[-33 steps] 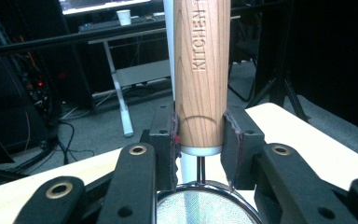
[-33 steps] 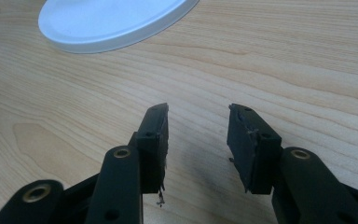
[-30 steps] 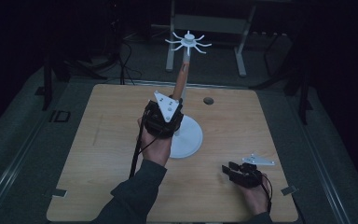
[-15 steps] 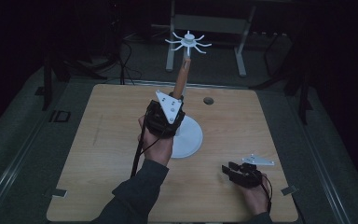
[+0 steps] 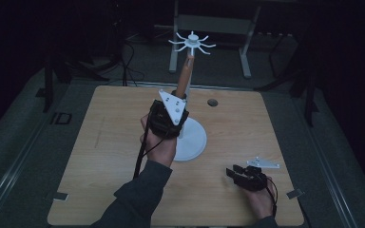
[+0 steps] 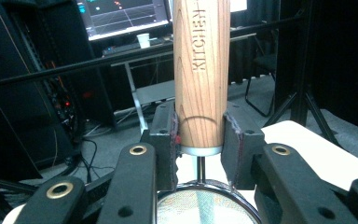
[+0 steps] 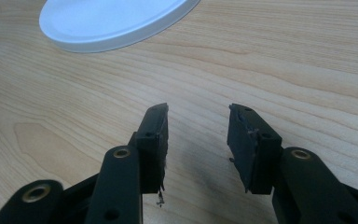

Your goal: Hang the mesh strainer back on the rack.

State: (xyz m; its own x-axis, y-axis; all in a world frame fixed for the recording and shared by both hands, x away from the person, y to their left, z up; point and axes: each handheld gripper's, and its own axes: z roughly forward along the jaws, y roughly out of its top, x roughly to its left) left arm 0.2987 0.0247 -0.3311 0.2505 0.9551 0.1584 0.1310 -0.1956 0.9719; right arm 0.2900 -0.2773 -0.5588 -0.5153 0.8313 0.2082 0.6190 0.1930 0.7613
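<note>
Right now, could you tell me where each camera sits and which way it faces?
High view: above the table, looking down; forearms, both tongs.
Left gripper view: on the left tongs, facing the wooden handle they clamp.
Right gripper view: on the open right tongs, facing the tabletop.
Shared: the white base.

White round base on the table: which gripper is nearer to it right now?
Left. The left gripper is above the white base, clamped on the wooden handle. The right gripper rests open on the table, off to the base's right.
</note>
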